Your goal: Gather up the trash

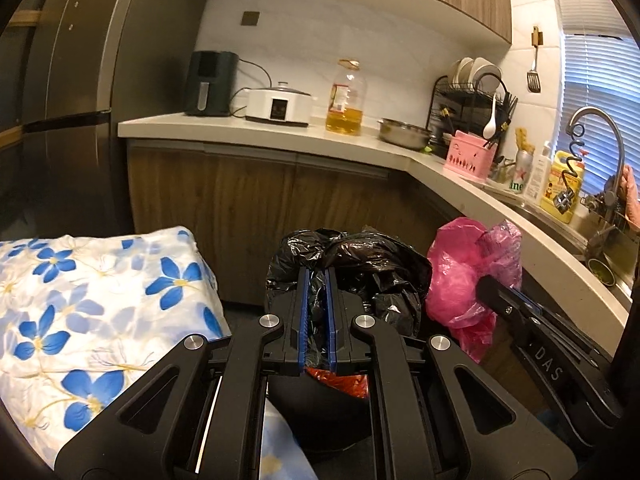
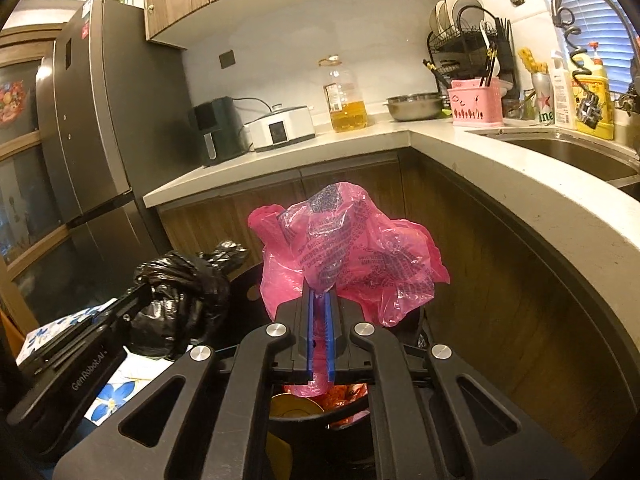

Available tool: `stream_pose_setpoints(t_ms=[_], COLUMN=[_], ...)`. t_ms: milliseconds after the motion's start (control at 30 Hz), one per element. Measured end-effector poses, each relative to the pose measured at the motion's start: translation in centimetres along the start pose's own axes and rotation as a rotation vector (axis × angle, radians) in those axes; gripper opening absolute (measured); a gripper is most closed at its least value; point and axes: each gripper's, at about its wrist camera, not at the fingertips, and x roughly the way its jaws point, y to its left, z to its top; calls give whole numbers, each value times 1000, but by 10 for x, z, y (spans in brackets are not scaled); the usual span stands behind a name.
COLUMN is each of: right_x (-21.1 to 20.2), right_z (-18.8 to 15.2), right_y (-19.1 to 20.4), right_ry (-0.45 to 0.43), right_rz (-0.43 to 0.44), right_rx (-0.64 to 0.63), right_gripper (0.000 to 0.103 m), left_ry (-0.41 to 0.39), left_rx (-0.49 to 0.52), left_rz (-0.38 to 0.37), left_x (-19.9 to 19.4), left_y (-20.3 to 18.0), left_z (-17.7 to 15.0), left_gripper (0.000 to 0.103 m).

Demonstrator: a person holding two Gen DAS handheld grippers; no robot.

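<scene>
My left gripper [image 1: 316,276] is shut on a crumpled black trash bag [image 1: 360,264], held up in front of the cabinets. It also shows at the left of the right wrist view, where the black bag [image 2: 180,292] bulges past the left gripper's fingers [image 2: 132,304]. My right gripper [image 2: 319,292] is shut on a pink plastic bag [image 2: 352,252] with dark print. In the left wrist view the pink bag [image 1: 460,276] hangs to the right with the right gripper [image 1: 490,286] on it. Below both, a dark bin [image 2: 304,420] holds orange and yellow trash.
A floral blue-and-white cloth [image 1: 92,312] covers something at the left. A curved white countertop [image 2: 500,168] runs around the right, with a sink [image 2: 568,152], oil bottle [image 1: 346,98], steel bowl [image 1: 404,132], dish rack [image 1: 472,96]. A grey fridge [image 2: 92,140] stands left.
</scene>
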Motion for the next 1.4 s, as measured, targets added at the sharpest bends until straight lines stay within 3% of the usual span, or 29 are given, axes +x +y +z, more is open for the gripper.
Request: stream_pose_setpoints(t_ms=[67, 133, 233, 300, 400, 600, 833, 967, 1033, 1400], right_x=[3, 6, 8, 7, 6, -8, -39, -63, -75, -153], right_z=[-1, -1, -2, -3, -4, -8, -12, -20, -24, -63], right_y=[-2, -3, -4, -6, -9, -2, 19, 33, 39, 76], right_ry=[8, 11, 13, 16, 18, 17, 12, 11, 12, 17], right_rz=[-1, -6, -15, -19, -30, -38, -37, -37, -31, -22], right_rx=[2, 6, 6, 11, 23, 16, -21, -47, -48, -112], right_gripper=[10, 27, 31, 31, 39, 60, 86, 89, 95, 96], left_ry=[5, 15, 26, 22, 4, -19, -59, -60, -60, -76], left_rx=[3, 13, 20, 10, -22, -31, -23, -28, -26, -23], left_rz=[-7, -9, 7, 14, 28, 80, 182, 243, 260, 300], left_x=[6, 12, 19, 17, 11, -8, -62, -100, -120, -221], left_y=[0, -2, -2, 2, 11, 22, 42, 54, 58, 69], left_z=[0, -1, -5, -6, -8, -11, -20, -28, -33, -67], left_gripper=[10, 13, 27, 44, 64, 80, 89, 94, 96, 97])
